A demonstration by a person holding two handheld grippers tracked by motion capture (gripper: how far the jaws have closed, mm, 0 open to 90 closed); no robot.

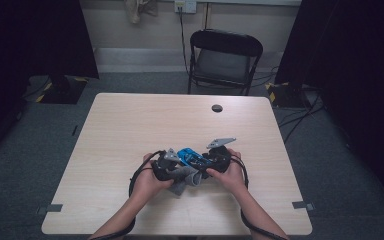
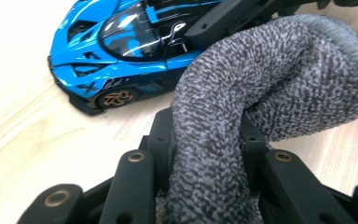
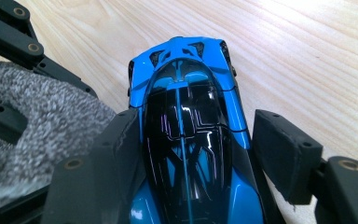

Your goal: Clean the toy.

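Cloth (image 2: 223,121) fills the closed left claw (image 2: 208,140), hiding part of the car (image 3: 186,154) the right claw (image 3: 198,149) straddles.

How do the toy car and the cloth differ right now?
The toy car is glossy, rigid, blue and black; the cloth is grey, fuzzy, bunched. The car sits between the right gripper jaws; the left gripper pinches the cloth. Both are over the table.

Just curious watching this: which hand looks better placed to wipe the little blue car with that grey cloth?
The left, probably. The left gripper is shut on the grey cloth, which already hangs beside the blue toy car. The right gripper straddles the car's body, seemingly steadying it on the table.
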